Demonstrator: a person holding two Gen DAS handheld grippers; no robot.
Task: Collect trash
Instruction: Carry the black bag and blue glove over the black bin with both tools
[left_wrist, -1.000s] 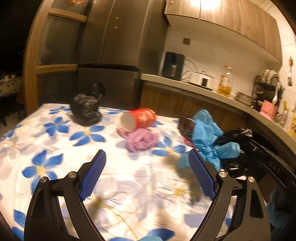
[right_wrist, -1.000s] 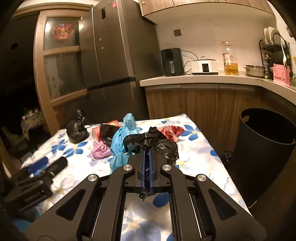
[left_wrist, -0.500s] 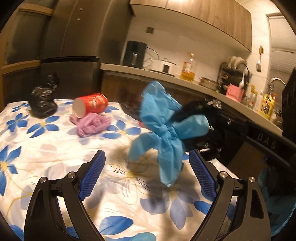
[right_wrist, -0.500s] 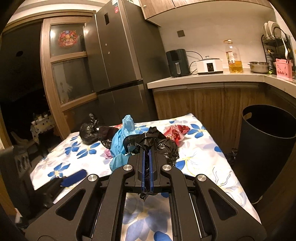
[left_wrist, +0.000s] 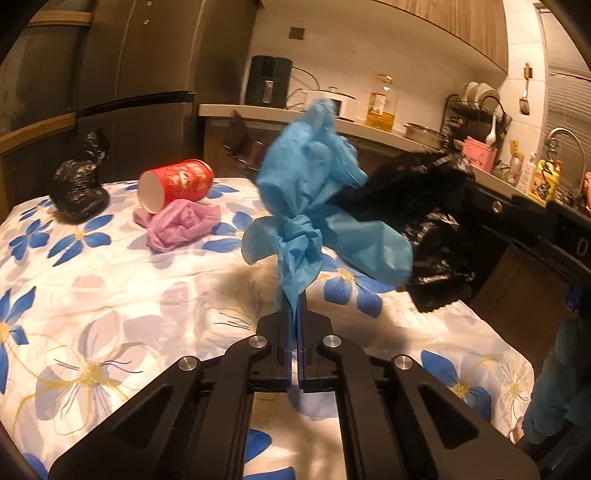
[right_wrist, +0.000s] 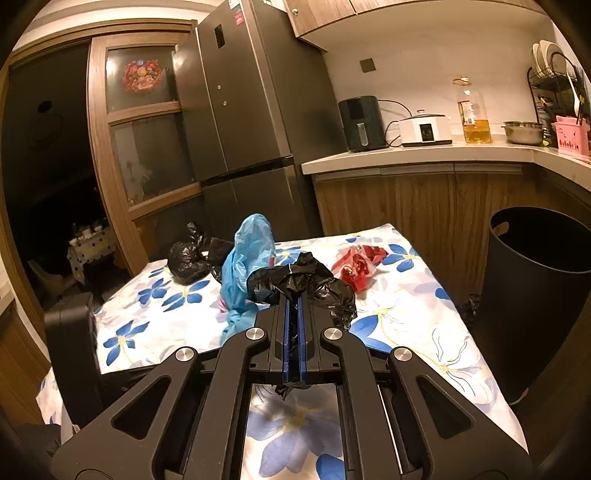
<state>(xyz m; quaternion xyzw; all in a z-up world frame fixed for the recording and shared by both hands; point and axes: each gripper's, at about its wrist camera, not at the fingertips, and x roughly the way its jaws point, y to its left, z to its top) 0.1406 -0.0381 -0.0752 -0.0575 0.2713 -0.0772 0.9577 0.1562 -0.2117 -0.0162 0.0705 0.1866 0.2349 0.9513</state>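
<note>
My left claw (left_wrist: 294, 314) has just snapped closed, pinching the tail of a knotted blue plastic bag (left_wrist: 314, 199) that rises ahead of it above the flowered tablecloth (left_wrist: 110, 295). My right claw (right_wrist: 294, 314) grips a crumpled black plastic bag (right_wrist: 303, 284). One black round bin (right_wrist: 535, 295) stands beside the table, contents hidden. Left lying: one red paper cup (left_wrist: 175, 184), one pink bag (left_wrist: 181, 223), one tied black bag (left_wrist: 79, 184), one red wrapper (right_wrist: 356, 266).

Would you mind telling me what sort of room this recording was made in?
Most likely a home kitchen: a tall fridge stands by a counter with a small cooker, and a dish rack holds plates.
</note>
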